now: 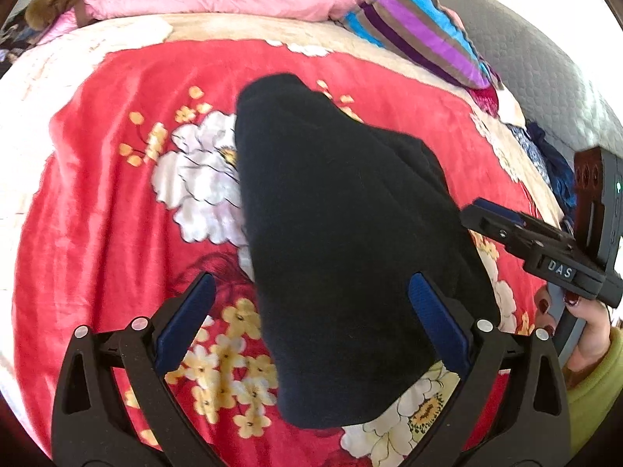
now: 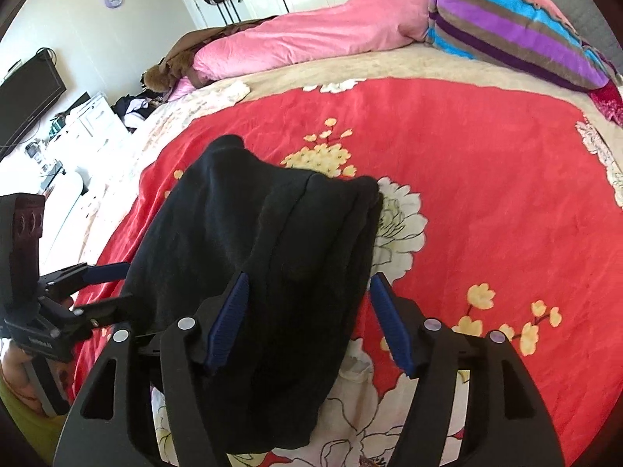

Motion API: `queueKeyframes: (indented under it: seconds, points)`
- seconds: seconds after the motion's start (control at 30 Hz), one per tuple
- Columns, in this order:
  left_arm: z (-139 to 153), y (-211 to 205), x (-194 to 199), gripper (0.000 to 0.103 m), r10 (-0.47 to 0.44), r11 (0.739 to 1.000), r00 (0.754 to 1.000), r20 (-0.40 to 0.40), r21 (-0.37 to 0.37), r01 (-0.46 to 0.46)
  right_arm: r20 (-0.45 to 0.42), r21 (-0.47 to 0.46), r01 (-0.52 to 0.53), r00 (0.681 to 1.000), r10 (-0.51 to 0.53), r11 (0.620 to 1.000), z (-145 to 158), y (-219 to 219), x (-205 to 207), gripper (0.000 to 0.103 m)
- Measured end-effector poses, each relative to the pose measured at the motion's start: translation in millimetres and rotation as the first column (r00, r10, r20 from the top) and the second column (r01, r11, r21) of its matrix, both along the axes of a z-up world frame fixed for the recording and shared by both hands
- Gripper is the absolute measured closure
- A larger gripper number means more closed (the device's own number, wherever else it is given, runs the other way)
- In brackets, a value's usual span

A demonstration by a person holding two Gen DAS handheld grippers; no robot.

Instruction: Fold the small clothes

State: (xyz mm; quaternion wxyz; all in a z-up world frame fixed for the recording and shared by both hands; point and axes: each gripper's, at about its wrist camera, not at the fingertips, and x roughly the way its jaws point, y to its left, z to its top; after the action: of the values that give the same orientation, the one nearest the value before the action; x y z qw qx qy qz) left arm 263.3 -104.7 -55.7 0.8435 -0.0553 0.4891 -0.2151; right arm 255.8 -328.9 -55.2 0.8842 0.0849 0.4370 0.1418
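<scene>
A bed covered by a red blanket with white and yellow flowers fills both views. Along the top of each frame lie a pink quilt and, at the upper right, a striped pillow in blue, purple and brown. A folded black garment lies on the blanket in the middle of the left wrist view, and in the lower middle of the right wrist view. The left tool, at the bottom of its frame, is spread wide with the garment's near end between its blue pads, holding nothing. The right tool is likewise wide open at the bottom of its frame, one pad over the cloth, gripping nothing.
</scene>
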Motion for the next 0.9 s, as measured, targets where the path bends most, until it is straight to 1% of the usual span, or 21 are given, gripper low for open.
queueKeyframes:
  seconds: [0.07,0.17,0.2,0.3,0.37,0.47,0.63,0.83,0.87,0.9]
  points:
    - [1,7,3,0.01,0.028,1.0,1.0,0.007,0.004,-0.028,0.009,0.009,0.02,1.0,-0.02,1.0,2,-3,-1,0.026]
    - [-5,17,9,0.01,0.076,0.997,0.997,0.003,0.008,-0.076,-0.002,0.035,0.026,1.0,-0.026,0.999,0,-6,1,0.025]
    - [-8,20,10,0.01,0.088,0.996,0.996,-0.003,0.002,-0.088,-0.008,0.037,0.026,1.0,-0.026,0.999,0,-6,2,0.025]
    - [-17,27,14,0.01,0.109,0.993,0.993,-0.042,-0.05,-0.111,-0.029,0.036,0.019,0.999,-0.018,0.999,-5,-4,5,0.025]
    - [-19,27,15,0.01,0.107,0.992,0.993,-0.044,-0.069,-0.11,-0.04,0.045,0.02,0.999,-0.019,0.999,-8,-3,8,0.025]
    - [-23,24,14,0.01,0.1,0.992,0.994,-0.041,-0.074,-0.103,-0.072,0.084,0.023,0.997,-0.017,0.996,-14,-4,14,0.019]
    - [-28,18,14,0.01,0.08,0.993,0.996,-0.046,-0.085,-0.084,-0.131,0.127,0.022,0.991,-0.006,0.992,-27,-5,22,0.019]
    - [-35,15,15,0.01,0.068,0.992,0.996,-0.061,-0.101,-0.074,-0.168,0.153,0.012,0.986,0.014,0.988,-36,1,27,0.018]
    - [-36,15,15,0.01,0.066,0.992,0.996,-0.061,-0.102,-0.072,-0.174,0.158,0.012,0.985,0.016,0.987,-38,1,27,0.015]
    - [-36,14,16,0.01,0.065,0.992,0.996,-0.061,-0.103,-0.071,-0.178,0.162,0.013,0.984,0.016,0.987,-39,1,27,0.014]
